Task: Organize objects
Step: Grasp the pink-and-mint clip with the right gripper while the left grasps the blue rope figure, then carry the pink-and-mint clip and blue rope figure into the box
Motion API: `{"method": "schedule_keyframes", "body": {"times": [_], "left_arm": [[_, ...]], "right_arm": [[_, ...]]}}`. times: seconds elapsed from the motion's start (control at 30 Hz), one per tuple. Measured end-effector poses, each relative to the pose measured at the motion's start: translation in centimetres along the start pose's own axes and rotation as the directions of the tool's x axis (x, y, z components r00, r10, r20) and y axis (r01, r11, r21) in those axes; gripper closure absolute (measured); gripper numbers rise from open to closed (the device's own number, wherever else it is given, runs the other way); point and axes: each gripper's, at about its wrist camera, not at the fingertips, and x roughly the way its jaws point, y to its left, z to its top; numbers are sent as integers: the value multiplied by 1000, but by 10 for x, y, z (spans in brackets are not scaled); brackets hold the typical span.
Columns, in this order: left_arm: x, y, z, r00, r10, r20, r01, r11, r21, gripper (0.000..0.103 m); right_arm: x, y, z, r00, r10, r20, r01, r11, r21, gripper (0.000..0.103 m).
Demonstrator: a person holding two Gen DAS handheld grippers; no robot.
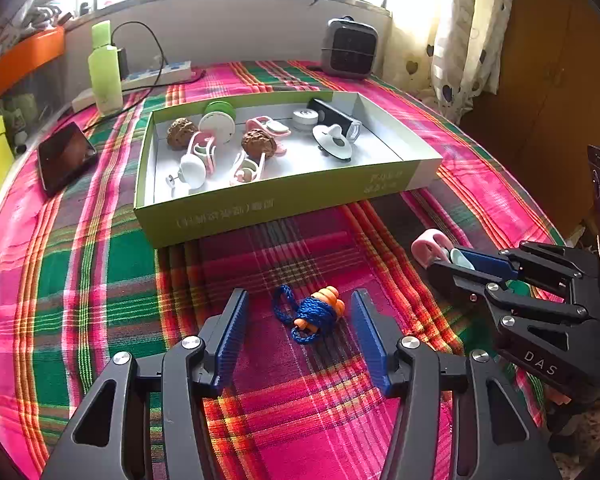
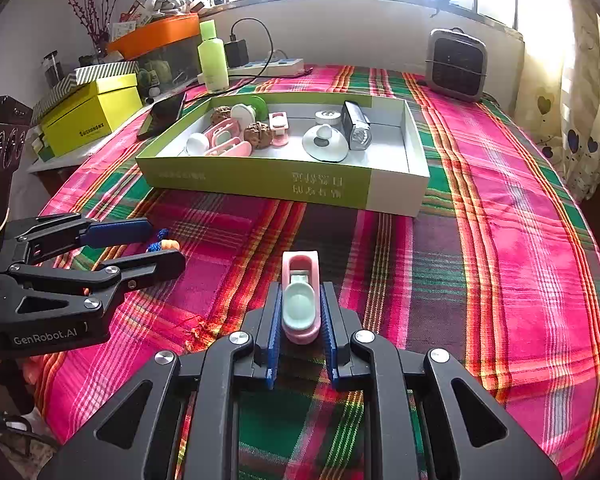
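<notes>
In front of the green box (image 1: 236, 212), the left gripper (image 1: 300, 312) straddles corded orange earplugs (image 1: 320, 312), fingers apart, while the right gripper (image 2: 300, 316) fingers clamp a pink clip (image 2: 300, 280).

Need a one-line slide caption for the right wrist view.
Right claw shut on pink-and-mint clip above plaid cloth, green tray of sorted items ahead.

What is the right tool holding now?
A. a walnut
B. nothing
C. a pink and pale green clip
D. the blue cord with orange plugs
C: in the right wrist view the blue pads of the right tool press on both sides of the pink and pale green clip; the blue cord lies free on the cloth.
</notes>
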Motion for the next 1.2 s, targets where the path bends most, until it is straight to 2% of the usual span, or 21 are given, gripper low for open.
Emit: {"method": "schedule_keyframes", "body": {"times": [0.1,0.2,0.33,0.53,0.83,1.2], "left_arm": [[1,-2,0,1000,26,5,-26,1000,16,59],[2,-3,1,1000,22,7,-22,1000,17,65],[3,-7,1,1000,14,8,-14,1000,27,74],[3,-11,1,1000,10,8,-10,1000,28,82],[3,-14,1,1000,13,6,-13,999,31,85],[0,-14,1,1000,20,14,-20,1000,15,86]], "right_arm": [[1,0,2,1000,14,-2,-14,1000,-1,77],[2,1,3,1000,27,-6,-27,1000,-6,70],[4,2,5,1000,29,-11,-29,1000,-5,69],[4,1,6,999,30,-13,-30,1000,0,69],[4,1,6,999,29,-13,-29,1000,0,70],[1,-1,6,999,34,3,-34,999,7,83]]}}
